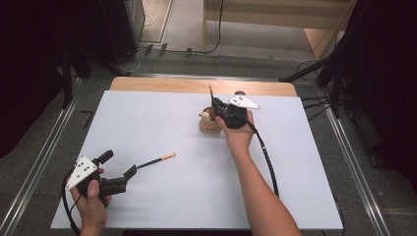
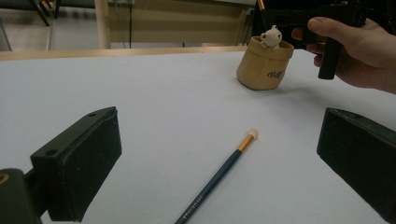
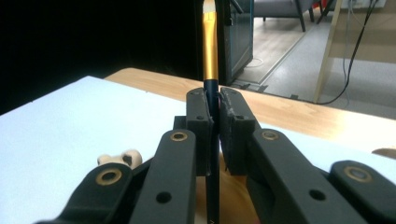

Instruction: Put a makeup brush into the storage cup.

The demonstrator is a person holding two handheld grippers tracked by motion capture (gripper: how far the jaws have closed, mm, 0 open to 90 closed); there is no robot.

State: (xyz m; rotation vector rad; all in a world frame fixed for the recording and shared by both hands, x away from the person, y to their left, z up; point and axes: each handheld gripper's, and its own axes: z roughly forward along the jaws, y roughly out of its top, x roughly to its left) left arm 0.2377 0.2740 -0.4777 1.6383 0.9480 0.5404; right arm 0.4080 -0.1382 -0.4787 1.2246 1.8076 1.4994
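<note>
A tan pot (image 1: 209,127) with a small bear figure (image 1: 205,116) on its rim stands right of the white board's middle. My right gripper (image 1: 215,104) hovers just over the pot, shut on a dark pencil (image 1: 210,92) held upright, its gold ferrule (image 3: 210,46) and eraser end up. The right gripper (image 3: 214,116) pinches the shaft between its pads. A second blue pencil (image 1: 155,160) lies flat on the board, eraser end toward the pot. My left gripper (image 1: 118,164) rests at the near left, open, with the pencil (image 2: 219,175) lying between its jaws, untouched. The pot (image 2: 264,65) stands farther off.
The white board (image 1: 147,128) covers most of a wooden table (image 1: 162,84). Metal floor rails (image 1: 44,147) run along both sides. Dark curtains and stands flank the table, and cables lie on the floor behind.
</note>
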